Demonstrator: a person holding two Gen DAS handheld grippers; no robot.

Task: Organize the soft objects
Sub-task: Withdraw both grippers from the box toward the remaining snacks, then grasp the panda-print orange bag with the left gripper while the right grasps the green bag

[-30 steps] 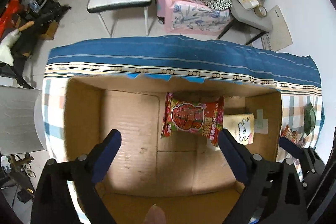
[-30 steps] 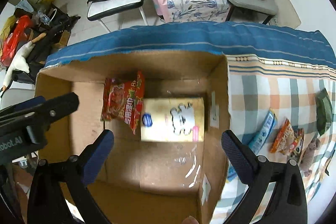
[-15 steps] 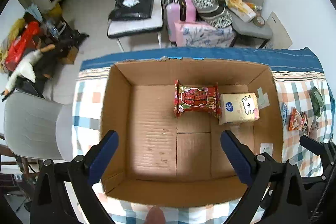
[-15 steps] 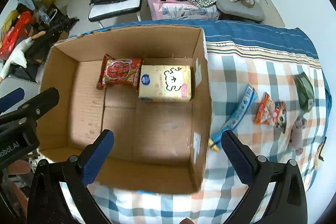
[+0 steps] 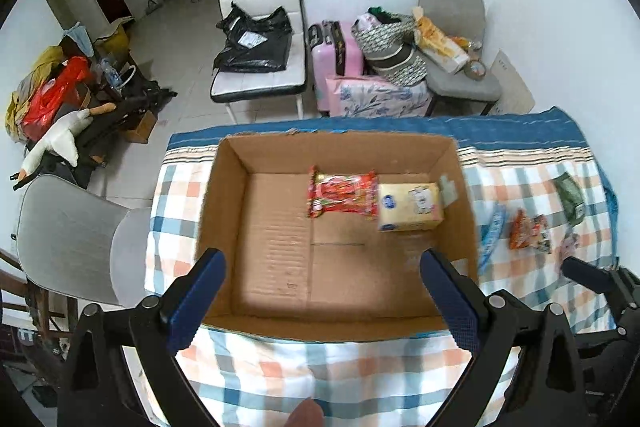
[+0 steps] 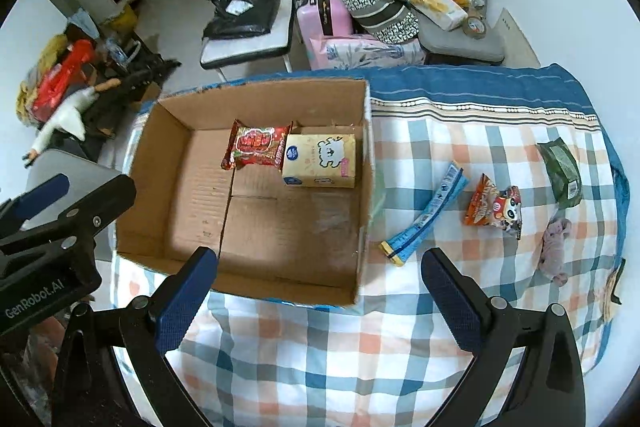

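From the left wrist camera, the left gripper [image 5: 322,289] hangs above the near edge of an open cardboard box [image 5: 222,211], its blue-padded fingers [image 5: 196,301] spread wide with nothing between them. Inside the box, toward the far wall, a red snack packet [image 5: 343,195] lies flat, and a pale yellow tissue pack [image 5: 410,207] sits just beside it on the right, touching or nearly so. The box rests on a checked cloth [image 5: 304,367] over a table; right of the box lie a blue stick packet [image 5: 491,235] and an orange snack bag [image 5: 530,235], both blurred. From the right wrist camera, the right gripper [image 6: 318,293] is also spread wide and holds nothing, poised over the box's near right corner. On the cloth to the right of the box lie the blue stick packet [image 6: 425,215], the orange snack bag [image 6: 494,211], a dark green pouch [image 6: 562,173] and a small greyish plush toy [image 6: 554,242], all apart from one another. The left gripper's body shows at the left edge.
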